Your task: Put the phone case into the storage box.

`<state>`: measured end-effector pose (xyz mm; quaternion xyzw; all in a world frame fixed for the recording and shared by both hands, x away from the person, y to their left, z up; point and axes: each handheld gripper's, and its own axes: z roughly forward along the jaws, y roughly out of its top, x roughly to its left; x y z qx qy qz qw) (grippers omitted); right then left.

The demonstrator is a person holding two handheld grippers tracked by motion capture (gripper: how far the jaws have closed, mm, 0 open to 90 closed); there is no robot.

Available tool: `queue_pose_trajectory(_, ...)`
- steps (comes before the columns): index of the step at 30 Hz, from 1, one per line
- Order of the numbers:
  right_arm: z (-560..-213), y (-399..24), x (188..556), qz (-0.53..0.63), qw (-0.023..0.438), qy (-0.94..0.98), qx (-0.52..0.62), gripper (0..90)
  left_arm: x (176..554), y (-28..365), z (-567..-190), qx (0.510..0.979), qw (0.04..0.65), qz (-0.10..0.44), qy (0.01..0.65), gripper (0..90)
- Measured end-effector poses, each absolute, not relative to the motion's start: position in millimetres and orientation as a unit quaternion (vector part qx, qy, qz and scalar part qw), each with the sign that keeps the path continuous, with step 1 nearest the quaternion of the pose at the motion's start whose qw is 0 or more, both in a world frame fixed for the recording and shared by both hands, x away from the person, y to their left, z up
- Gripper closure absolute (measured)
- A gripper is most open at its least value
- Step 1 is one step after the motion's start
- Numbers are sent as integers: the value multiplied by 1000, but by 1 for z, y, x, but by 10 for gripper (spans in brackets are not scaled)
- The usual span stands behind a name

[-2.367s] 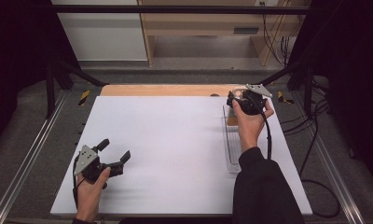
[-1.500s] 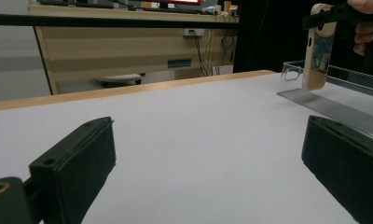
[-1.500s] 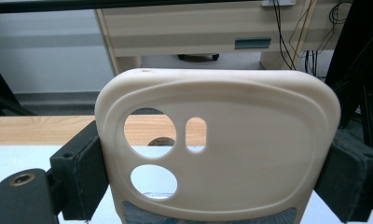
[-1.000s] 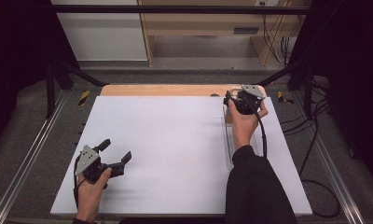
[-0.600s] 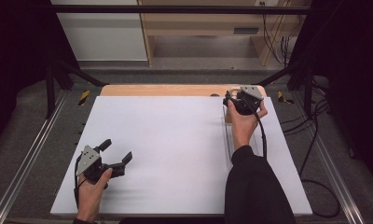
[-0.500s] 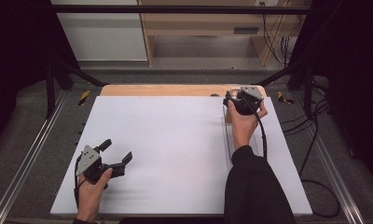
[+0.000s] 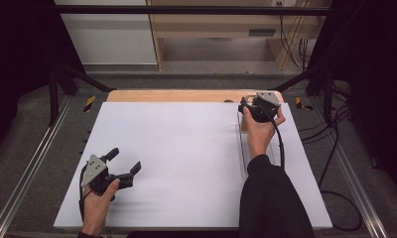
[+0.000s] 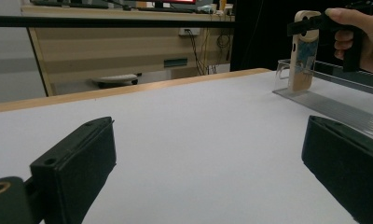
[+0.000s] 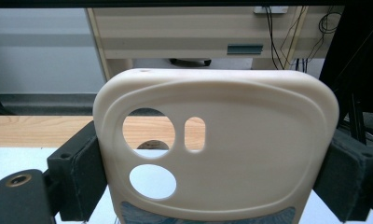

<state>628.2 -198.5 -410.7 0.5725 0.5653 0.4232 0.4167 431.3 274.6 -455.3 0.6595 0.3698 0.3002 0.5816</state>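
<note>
The right gripper [image 7: 246, 106] clamps a cream phone case [image 9: 212, 144] by its side edges at the far right of the white tabletop [image 7: 186, 158]. The case stands upright on a clear acrylic rack [image 8: 334, 105], its lower edge cut off in the right gripper view and largely hidden by the hand in the high view. The left gripper [image 7: 123, 162] rests near the front left, jaws spread apart with nothing between them. A wooden strip [image 7: 171, 95] borders the far table edge; beyond it stand a wooden desk [image 7: 221, 25] and trailing cables [image 7: 330, 129].
</note>
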Motion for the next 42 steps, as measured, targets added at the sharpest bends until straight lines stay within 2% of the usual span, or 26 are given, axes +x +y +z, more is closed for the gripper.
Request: queue_pose_trajectory(42,-418,-194,634,430,416,579,554,92,431,272,-455,664,580,300,363,24)
